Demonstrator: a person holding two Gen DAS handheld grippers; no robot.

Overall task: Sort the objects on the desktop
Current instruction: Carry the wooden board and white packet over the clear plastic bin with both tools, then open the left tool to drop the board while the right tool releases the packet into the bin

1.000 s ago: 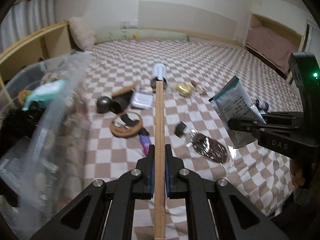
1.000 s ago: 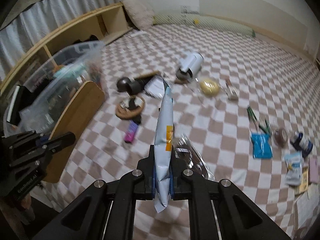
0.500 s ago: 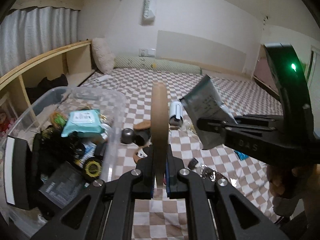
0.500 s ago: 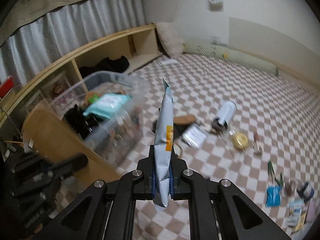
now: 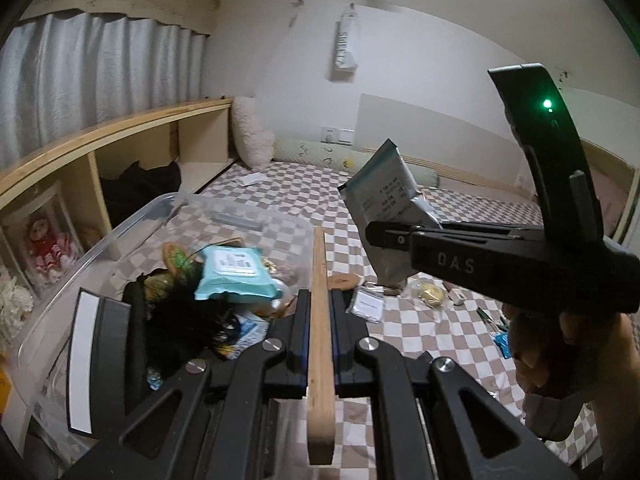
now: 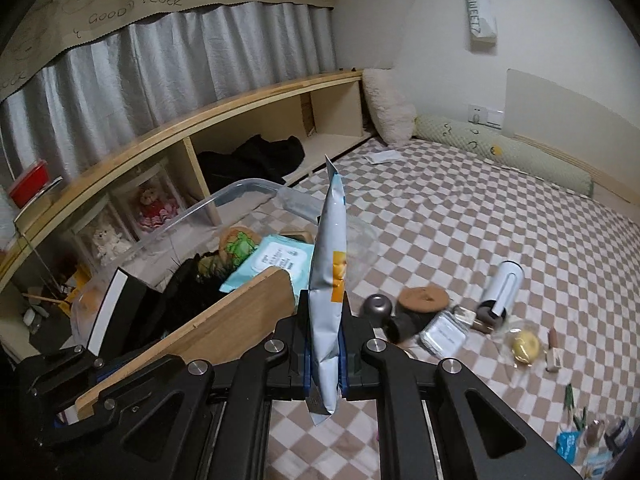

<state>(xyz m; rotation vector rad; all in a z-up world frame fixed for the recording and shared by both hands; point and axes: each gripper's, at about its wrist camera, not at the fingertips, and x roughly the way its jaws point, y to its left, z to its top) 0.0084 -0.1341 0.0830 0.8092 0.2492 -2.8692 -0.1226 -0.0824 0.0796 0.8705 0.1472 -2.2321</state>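
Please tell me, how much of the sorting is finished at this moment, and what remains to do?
Partly done. The clear bin already holds several things, among them a teal wipes pack. In hand: the left tool is shut on a wooden board, and the right tool is shut on a foil pouch, both near the bin. Left on the checkered sheet: a white cylinder, a cork coaster and other small items.

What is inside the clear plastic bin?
The clear plastic bin holds a teal wet-wipes pack, a green-printed packet and black items. What lies under them is covered.
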